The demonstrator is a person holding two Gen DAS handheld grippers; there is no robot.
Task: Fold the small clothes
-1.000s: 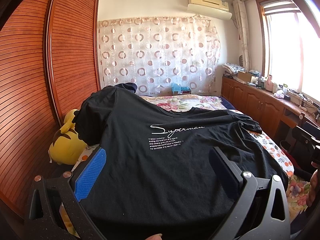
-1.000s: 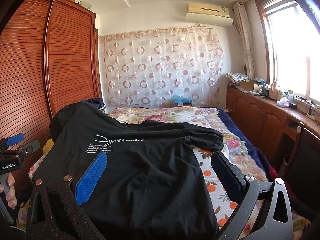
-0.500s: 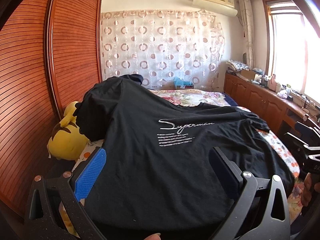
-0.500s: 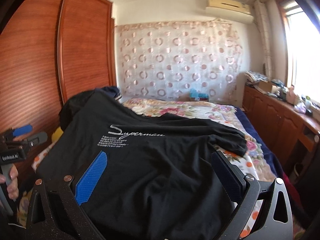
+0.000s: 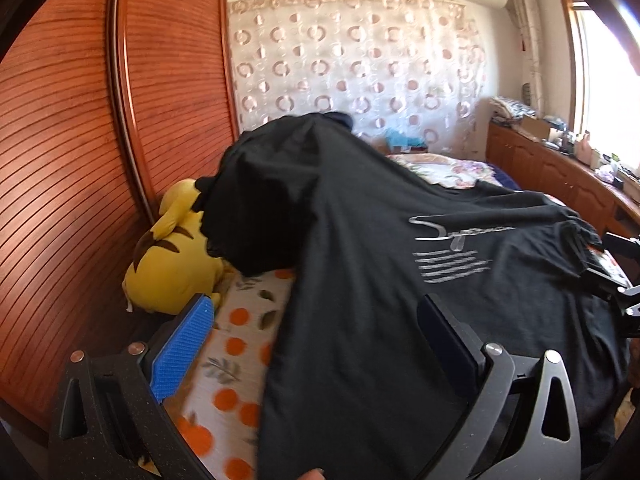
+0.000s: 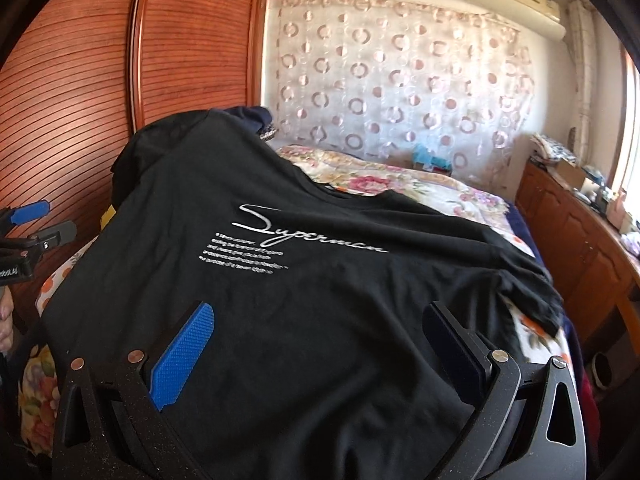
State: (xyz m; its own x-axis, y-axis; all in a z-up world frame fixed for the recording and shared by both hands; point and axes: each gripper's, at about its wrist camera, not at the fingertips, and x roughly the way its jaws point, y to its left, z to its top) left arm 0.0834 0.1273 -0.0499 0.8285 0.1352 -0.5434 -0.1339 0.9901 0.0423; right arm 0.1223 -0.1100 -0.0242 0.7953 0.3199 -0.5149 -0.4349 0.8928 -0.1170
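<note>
Left claw: left gripper (image 5: 316, 344) gapes wide at the bottom of its view, gripping nothing.
Left view, shirt: black T-shirt (image 5: 380, 280) fills centre and right, draped over the orange-print bedsheet (image 5: 236, 344).
Left view, toy: yellow plush (image 5: 172, 256) at middle left.
Right claw: right gripper (image 6: 320, 348) likewise spread, empty.
Right view, shirt: T-shirt (image 6: 300, 300) covers centre frame, white lettering facing up.

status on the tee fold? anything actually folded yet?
Done: the black T-shirt is spread print-up over the bed, no fold visible. In hand: nothing gripped; the left gripper and right gripper are both open above the hem end, the left one at the shirt's left edge. Left: all folds; the far-left sleeve is bunched beside the yellow plush.
</note>
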